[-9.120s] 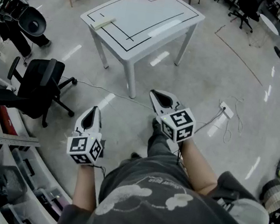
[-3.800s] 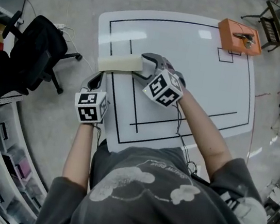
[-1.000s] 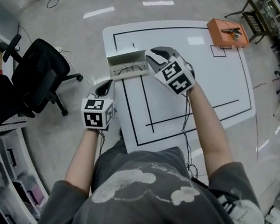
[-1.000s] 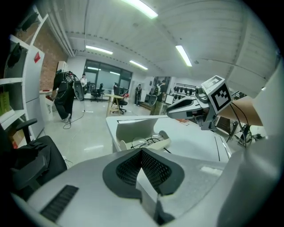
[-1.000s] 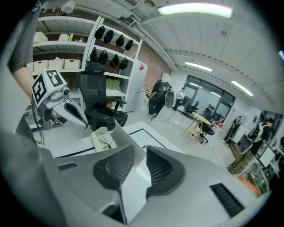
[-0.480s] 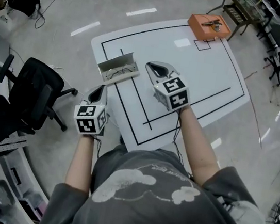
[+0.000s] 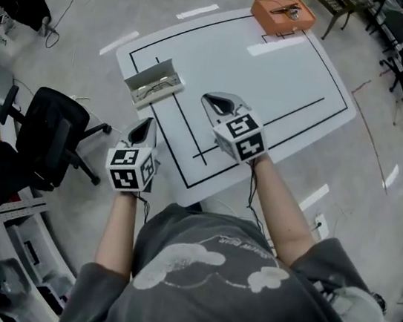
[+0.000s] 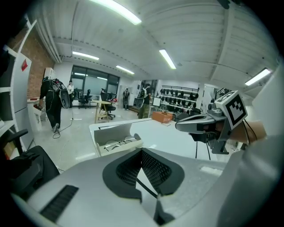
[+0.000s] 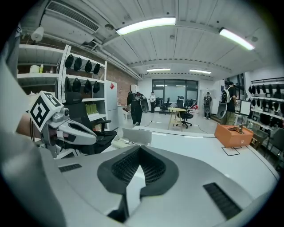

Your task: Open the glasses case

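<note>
The beige glasses case (image 7: pixel 153 82) lies open near the left edge of the white table (image 7: pixel 274 77), its lid standing up and a pair of glasses inside. It also shows in the left gripper view (image 8: pixel 116 141) and, from behind its lid, in the right gripper view (image 9: pixel 133 136). My right gripper (image 7: pixel 210 101) hovers over the table to the right of the case, shut and empty, apart from it. My left gripper (image 7: pixel 146 123) hangs just off the table's near-left edge, below the case, jaws together with nothing in them.
An orange box (image 7: pixel 284 13) with a dark object in it sits at the table's far corner. Black lines mark rectangles on the tabletop. A black office chair (image 7: pixel 47 141) stands on the floor left of the table. Shelving runs along the lower left.
The case was closed, then stood open with my right gripper at its lid. Both grippers have since drawn back from the case toward the person; the case stays open.
</note>
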Demonstrator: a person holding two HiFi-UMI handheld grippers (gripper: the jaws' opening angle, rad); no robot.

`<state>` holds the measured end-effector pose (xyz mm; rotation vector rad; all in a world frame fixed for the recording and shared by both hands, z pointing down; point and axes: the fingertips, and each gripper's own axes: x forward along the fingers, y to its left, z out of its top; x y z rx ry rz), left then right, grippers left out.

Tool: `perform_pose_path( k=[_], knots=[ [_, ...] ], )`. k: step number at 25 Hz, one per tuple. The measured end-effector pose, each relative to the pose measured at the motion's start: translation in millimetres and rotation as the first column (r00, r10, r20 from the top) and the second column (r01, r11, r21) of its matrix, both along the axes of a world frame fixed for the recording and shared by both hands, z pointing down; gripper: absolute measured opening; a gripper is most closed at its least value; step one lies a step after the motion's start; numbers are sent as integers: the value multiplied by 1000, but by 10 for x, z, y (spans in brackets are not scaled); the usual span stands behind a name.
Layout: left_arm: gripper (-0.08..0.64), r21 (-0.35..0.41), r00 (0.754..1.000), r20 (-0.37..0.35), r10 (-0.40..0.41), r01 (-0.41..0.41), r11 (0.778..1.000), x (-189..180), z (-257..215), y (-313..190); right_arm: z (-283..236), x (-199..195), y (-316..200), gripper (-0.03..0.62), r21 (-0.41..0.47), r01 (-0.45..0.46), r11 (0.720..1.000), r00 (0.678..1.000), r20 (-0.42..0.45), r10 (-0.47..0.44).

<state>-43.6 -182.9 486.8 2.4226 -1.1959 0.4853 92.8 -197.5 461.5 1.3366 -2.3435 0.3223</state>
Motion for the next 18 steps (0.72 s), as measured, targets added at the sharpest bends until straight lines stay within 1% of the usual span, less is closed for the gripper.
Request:
perform_pose_path(
  k=[10,18],
  knots=[
    [-2,35,1000,-5,11,-11,999,229,-202,674,-259,121,708,0,52,-5,999,1000,14,4],
    [-2,63,1000,-13,14,-13,998,267,-330,1261,-387,154,1366,0,81,-7,997,1000,3,7]
  ],
)
